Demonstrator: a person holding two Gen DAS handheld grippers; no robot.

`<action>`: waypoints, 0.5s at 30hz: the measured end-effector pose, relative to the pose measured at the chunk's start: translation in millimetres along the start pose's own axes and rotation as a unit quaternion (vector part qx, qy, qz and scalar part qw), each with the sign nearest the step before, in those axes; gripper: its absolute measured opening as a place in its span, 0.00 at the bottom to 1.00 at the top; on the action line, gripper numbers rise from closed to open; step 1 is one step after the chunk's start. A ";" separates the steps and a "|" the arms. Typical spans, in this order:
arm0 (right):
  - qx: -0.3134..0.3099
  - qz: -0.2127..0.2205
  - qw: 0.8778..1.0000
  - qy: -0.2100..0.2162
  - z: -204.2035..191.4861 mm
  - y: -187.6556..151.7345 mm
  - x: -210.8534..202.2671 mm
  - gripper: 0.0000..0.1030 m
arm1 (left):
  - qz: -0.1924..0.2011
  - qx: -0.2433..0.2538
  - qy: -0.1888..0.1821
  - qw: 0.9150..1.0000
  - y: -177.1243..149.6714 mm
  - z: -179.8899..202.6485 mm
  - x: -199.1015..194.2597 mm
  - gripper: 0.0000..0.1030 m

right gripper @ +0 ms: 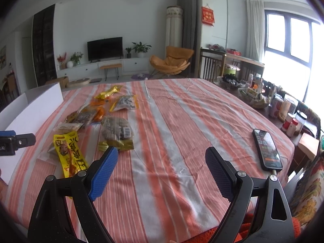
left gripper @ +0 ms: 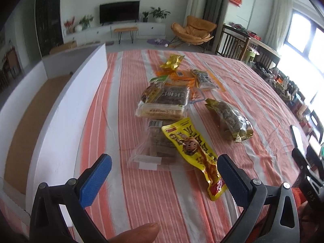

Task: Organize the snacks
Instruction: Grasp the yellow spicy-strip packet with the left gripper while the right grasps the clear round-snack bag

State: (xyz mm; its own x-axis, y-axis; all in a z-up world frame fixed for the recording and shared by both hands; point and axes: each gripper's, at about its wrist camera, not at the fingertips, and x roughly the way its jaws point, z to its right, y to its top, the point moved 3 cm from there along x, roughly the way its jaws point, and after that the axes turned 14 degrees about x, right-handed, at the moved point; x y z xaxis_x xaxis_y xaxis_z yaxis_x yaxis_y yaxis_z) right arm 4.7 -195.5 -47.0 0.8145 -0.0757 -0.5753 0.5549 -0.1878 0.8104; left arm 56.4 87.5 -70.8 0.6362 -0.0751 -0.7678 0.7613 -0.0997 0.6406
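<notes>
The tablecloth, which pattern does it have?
Orange and grey-white stripes on the tablecloth, best in the right wrist view.

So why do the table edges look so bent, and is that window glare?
Left wrist view: the fisheye lens bows the striped tablecloth and the white box. Right wrist view: the window is blown out white, and black vignette fills the corners.

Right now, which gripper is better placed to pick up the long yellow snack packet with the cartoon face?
Left, I'd judge. The open left gripper already faces the long yellow cartoon-face snack packet, whose near end lies by its right finger. The open right gripper points at bare striped tablecloth, with the packet off to its left.
</notes>
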 end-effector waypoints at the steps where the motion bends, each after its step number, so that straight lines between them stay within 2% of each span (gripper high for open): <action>1: 0.003 -0.004 1.000 0.000 0.6 -0.7 1.3 0.88 | -0.006 -0.016 -0.009 1.000 -2.6 -6.7 2.6 1.00; 4: 0.008 -0.015 1.000 0.001 3.5 0.2 5.2 0.88 | -0.029 -0.037 -0.024 0.999 -9.3 -9.6 14.6 1.00; 9: 0.010 -0.028 1.000 0.003 3.0 -1.3 7.2 0.88 | -0.064 -0.009 -0.017 0.998 3.1 32.7 43.2 1.00; 12: 0.009 -0.028 1.000 0.004 2.9 0.3 5.8 0.88 | -0.107 -0.019 0.045 0.993 10.5 55.2 78.2 1.00; 15: 0.009 -0.027 1.000 0.008 3.4 2.3 4.4 0.88 | -0.159 -0.021 0.117 0.980 5.0 64.0 121.4 1.00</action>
State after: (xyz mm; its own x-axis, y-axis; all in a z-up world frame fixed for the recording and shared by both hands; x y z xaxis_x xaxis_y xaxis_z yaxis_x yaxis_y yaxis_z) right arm 9.0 -199.6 -48.0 0.7861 -0.0499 -0.6160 0.5950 -0.2089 0.7761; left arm 129.4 14.3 -161.3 0.3743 0.1828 -0.9091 0.9268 -0.0407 0.3734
